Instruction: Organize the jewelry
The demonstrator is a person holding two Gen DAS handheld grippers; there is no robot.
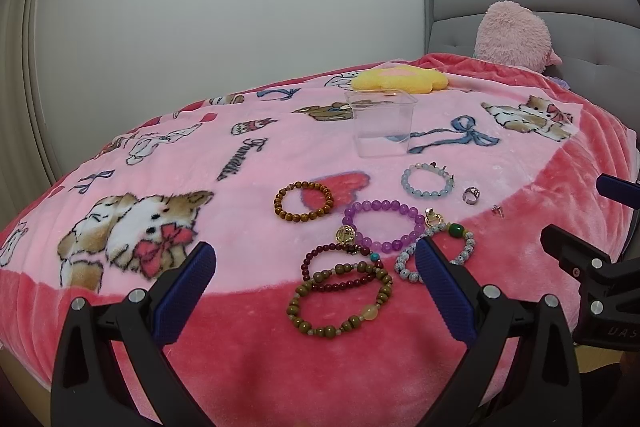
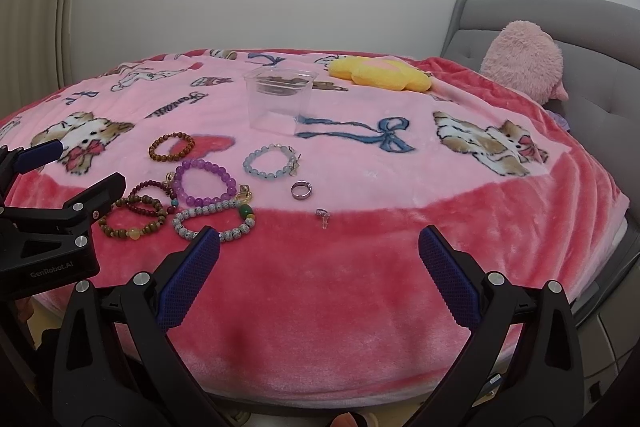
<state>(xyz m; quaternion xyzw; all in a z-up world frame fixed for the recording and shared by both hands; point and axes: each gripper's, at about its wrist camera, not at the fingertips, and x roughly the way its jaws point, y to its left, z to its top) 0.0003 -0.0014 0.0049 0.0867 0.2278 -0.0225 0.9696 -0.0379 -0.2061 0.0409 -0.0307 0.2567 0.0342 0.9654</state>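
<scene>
Several bead bracelets lie on the pink blanket: a brown one (image 1: 303, 202), a purple one (image 1: 383, 225), a pale blue one (image 1: 427, 180), a dark red one (image 1: 340, 267), an olive one (image 1: 340, 301) and a grey-white one with a green bead (image 1: 460, 247). A silver ring (image 1: 471, 195) and a small earring (image 1: 498, 211) lie to their right. A clear plastic box (image 1: 382, 123) stands farther back. My left gripper (image 1: 316, 259) is open just above the olive and dark red bracelets. My right gripper (image 2: 320, 247) is open and empty, near the earring (image 2: 322, 214) and ring (image 2: 301, 189).
A yellow plush cushion (image 1: 400, 79) lies behind the box. A pink plush toy (image 1: 514, 35) leans on the grey headboard (image 1: 580, 11). The blanket's front edge (image 2: 320, 379) drops off close to both grippers. A white wall stands behind the bed.
</scene>
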